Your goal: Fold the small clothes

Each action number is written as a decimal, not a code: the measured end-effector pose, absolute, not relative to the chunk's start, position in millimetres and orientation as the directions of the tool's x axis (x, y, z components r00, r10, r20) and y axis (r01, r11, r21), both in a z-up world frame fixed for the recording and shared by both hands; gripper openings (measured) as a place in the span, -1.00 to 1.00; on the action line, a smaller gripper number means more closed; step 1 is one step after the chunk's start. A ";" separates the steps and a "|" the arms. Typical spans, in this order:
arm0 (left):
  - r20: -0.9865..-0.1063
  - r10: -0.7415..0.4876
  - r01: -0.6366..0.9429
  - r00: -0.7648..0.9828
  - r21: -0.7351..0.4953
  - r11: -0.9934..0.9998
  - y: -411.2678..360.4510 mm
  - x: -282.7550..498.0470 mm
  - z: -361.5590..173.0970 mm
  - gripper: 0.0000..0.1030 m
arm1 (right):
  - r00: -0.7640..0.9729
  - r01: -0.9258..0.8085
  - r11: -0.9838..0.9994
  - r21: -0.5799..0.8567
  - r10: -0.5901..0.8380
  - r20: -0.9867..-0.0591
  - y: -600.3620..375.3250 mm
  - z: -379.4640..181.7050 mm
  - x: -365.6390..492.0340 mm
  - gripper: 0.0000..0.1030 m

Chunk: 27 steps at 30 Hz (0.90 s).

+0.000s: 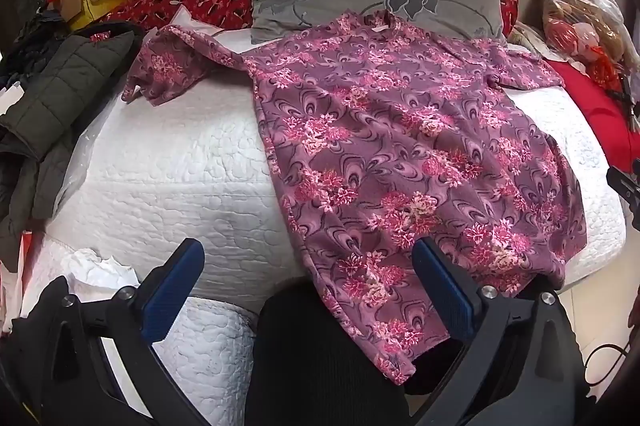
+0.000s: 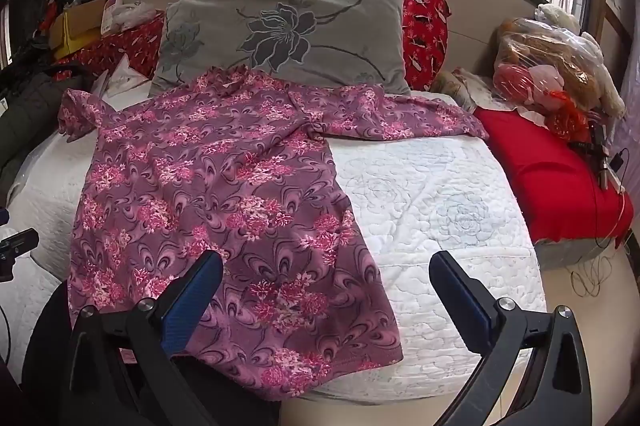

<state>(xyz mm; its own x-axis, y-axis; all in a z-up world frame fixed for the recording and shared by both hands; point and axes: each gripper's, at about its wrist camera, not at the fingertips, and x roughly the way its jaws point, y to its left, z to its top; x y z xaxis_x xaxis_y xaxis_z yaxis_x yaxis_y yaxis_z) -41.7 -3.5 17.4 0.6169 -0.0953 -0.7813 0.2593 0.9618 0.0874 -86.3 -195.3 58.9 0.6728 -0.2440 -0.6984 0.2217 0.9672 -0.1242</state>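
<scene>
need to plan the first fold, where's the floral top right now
The floral top lies spread on the white mattress, collar against the grey pillow, hem hanging off the near edge.

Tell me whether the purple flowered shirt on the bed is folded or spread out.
Spread out, not folded. The shirt lies flat on the white bedspread, both sleeves stretched sideways, collar by the grey pillow, hem hanging over the near edge.

You have open white quilt (image 2: 432,194) to the right of the spread shirt (image 2: 208,186), and another bare stretch to its left (image 1: 168,162). At the head, the grey pillow (image 2: 288,38) touches the shirt's collar. A dark jacket (image 1: 52,98) crowds the left edge; a red cushion (image 2: 552,174) and a plastic-wrapped bundle (image 2: 552,70) line the right.
</scene>
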 end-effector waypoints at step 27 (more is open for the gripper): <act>-0.806 -0.097 0.260 0.583 0.072 0.963 -7.9 -34.4 7.7 1.00 | 0.672 0.211 0.970 -0.117 -0.231 -0.704 -206.9 57.0 -82.3 0.99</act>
<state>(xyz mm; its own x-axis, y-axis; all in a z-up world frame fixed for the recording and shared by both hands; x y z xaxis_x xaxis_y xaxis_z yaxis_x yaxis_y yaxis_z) -34.4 -7.9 7.7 0.5835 -0.0974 -0.8063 0.2599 0.9630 0.0717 -82.3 -206.9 57.0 0.6717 -0.2309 -0.7039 0.2108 0.9705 -0.1172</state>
